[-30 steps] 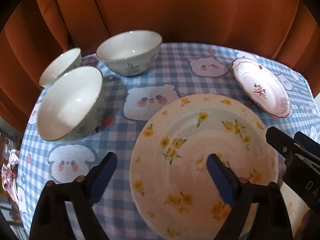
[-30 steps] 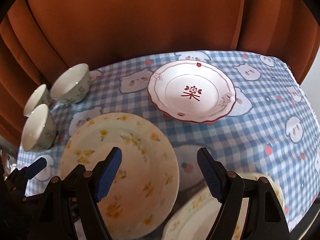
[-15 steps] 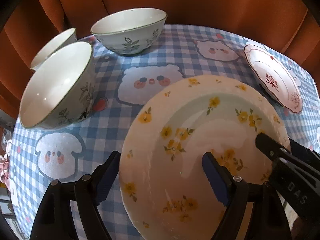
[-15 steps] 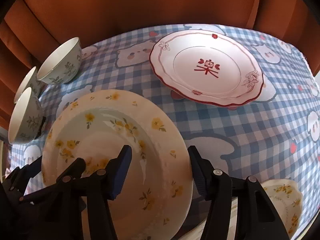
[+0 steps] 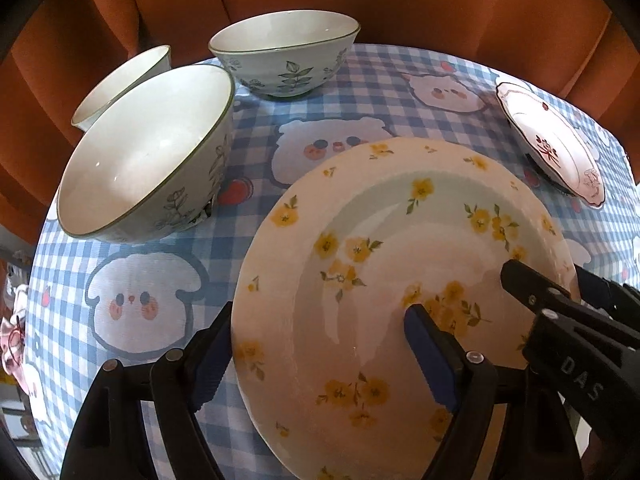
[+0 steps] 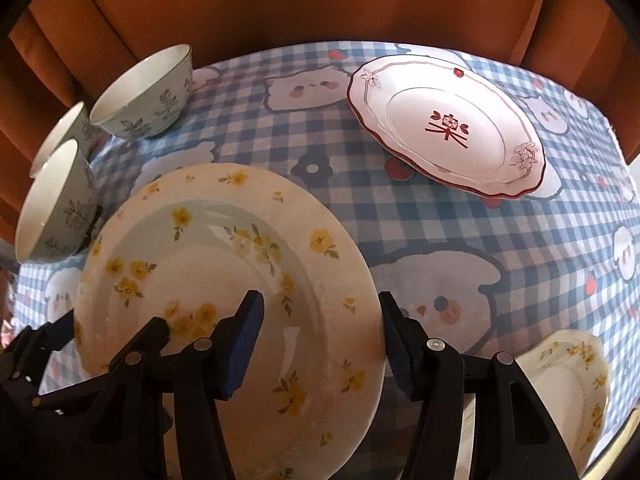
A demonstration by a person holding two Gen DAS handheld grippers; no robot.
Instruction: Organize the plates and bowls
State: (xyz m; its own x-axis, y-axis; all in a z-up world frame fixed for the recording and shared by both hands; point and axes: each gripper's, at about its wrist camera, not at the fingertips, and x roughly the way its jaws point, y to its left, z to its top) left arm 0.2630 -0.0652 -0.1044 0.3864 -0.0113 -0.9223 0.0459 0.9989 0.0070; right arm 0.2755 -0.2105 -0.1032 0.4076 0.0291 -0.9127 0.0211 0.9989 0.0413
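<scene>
Yellow-flowered cream plate (image 5: 400, 264) on blue-checked tablecloth (image 5: 140, 320).

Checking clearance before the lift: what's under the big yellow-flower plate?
Checked tablecloth shows all around the yellow-flower plate; nothing else pokes out. Directly beneath is covered, so unknown.

3 bowls (image 5: 148, 160) left of plate (image 5: 400, 280).

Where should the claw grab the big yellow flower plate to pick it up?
Probably by the rim. The yellow plate lies flat and wide, so only its thin edge fits between the fingers. The right claw already straddles the right rim, one finger over the plate and one outside; the left claw does likewise on the left. Pinch the near edge from there.
</scene>
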